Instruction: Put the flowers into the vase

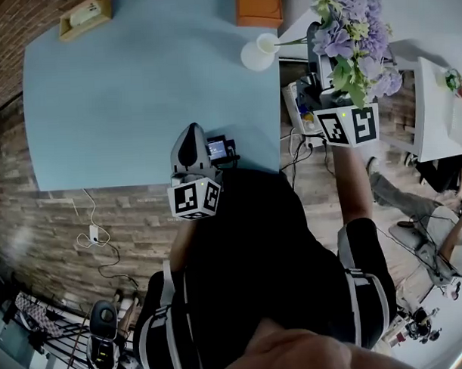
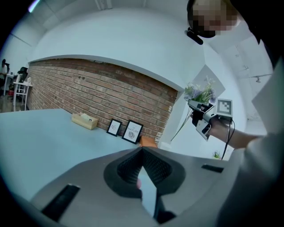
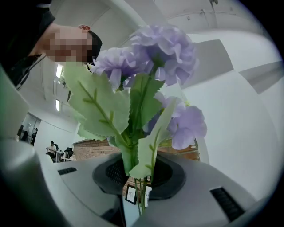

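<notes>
Beside the vase [image 1: 260, 52], the outstretched right arm [image 1: 356, 183] tilts the right gripper [image 3: 140, 177] upward, jaws pinched narrowly on the stems of the flowers [image 3: 146, 66]. The left gripper [image 2: 142, 170], over the table [image 1: 137, 92], is closed and empty.

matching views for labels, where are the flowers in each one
Head view: flowers top right.
Left gripper view: flowers small, right of centre.
Right gripper view: flowers centre, filling most of it.
Shared landmark: brick wall, in all three.

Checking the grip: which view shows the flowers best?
Right gripper view: the flowers' stems are clamped between the right gripper's jaws. Head view shows blooms, no grip; left gripper view, a small distant bunch.
</notes>
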A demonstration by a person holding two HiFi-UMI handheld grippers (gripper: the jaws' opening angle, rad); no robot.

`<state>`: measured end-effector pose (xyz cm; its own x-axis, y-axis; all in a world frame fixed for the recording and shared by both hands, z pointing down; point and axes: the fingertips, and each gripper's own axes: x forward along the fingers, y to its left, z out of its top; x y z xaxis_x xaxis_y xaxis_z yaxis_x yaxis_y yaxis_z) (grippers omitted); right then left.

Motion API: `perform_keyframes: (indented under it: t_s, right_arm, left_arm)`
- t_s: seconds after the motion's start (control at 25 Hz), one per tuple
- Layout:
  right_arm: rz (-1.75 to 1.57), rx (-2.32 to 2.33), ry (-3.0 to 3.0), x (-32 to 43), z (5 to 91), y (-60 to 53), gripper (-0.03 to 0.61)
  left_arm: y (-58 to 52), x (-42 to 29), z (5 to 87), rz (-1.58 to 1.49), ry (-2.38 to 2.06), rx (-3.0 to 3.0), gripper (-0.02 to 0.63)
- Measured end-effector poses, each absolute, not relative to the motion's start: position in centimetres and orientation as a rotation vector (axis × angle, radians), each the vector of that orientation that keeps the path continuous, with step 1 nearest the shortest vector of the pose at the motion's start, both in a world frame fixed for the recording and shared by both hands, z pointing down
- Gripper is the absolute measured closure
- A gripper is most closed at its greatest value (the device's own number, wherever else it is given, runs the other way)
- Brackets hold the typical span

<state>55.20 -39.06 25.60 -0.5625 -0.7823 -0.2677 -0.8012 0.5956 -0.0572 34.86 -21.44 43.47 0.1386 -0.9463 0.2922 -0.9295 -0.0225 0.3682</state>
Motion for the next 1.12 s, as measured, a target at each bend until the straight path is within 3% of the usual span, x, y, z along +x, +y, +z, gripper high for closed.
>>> perform_keyframes:
  t_s: [1.12]
  right_arm:
    - [-0.212, -1.387, 2.606, 52.8, 40.9, -44.2, 0.483]
  left_arm:
    - [-23.2, 32.4, 46.8, 0.058, -1.859, 1.836, 0.580]
